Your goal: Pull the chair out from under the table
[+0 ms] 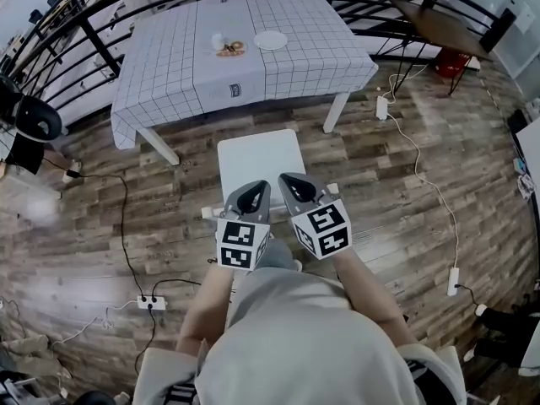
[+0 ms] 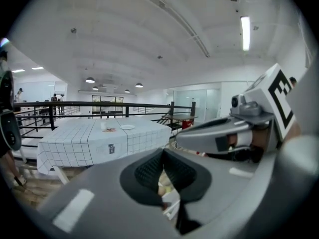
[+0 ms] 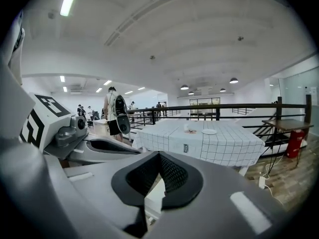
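Head view: left gripper [image 1: 257, 191] and right gripper [image 1: 291, 182], fingers closed and empty, above the chair [image 1: 257, 159].

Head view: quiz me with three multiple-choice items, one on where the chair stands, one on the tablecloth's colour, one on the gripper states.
1. Where is the white square-seated chair?
A. Tucked under the table
B. On the wooden floor, between the cloth-covered table and the person
C. Tipped on its side

2. What covers the table?
A. Plain red cloth
B. Green striped cloth
C. White cloth with a dark grid

3. How are the left gripper and right gripper?
A. Both shut, empty
B. Both open
C. Left shut on the chair

Answers: 1 B, the whole seat shows clear of the table's edge. 2 C, grid lines cross the white cloth. 3 A, each gripper's pads meet with nothing between.
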### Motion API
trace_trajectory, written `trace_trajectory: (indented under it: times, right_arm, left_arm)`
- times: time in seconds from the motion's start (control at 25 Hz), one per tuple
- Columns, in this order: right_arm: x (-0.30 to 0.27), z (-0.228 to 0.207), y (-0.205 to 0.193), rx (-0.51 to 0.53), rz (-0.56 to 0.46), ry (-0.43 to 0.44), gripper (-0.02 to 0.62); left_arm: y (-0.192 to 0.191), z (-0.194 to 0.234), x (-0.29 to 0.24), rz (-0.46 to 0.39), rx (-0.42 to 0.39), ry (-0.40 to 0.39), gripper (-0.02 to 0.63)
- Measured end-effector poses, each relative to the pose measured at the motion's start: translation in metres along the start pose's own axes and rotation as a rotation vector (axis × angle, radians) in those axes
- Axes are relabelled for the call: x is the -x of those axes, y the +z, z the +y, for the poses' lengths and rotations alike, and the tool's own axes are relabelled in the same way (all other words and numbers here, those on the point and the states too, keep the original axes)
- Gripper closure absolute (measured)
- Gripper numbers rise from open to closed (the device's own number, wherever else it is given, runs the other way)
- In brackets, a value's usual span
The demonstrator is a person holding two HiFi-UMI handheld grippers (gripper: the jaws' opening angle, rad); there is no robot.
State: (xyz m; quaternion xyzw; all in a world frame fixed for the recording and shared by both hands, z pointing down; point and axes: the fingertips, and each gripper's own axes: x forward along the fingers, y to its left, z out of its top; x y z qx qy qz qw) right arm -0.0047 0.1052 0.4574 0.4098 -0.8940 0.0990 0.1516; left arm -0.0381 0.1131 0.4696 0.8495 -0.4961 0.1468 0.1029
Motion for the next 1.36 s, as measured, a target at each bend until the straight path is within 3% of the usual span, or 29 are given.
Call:
trace_trajectory:
  times: [0.68,0.88,1.12,1.36]
  right_arm:
    - [0.001,0.0,0.004,0.0,-0.024,-0.008,0.598]
    - [0.036,0.0,-0.003,0.017,-0.049,-0.017,0.598]
    - [-0.004,0.002,0.004,0.011,-0.033,-0.017,0.598]
    - [0.021,0.004,0.0,0.019,-0.047,-0.02,0.598]
  left_arm:
    - [0.008,0.003,-0.005,-0.002,0.018,-0.003,0.595]
    - [0.011,-0.027,0.008,-0.022,0.002,0.012,0.595]
    - [0.013,0.01,-0.005,-0.02,0.013,0.016,0.595]
    - [0.012,-0.013,0.005,-0.028,0.007,0.021,0.595]
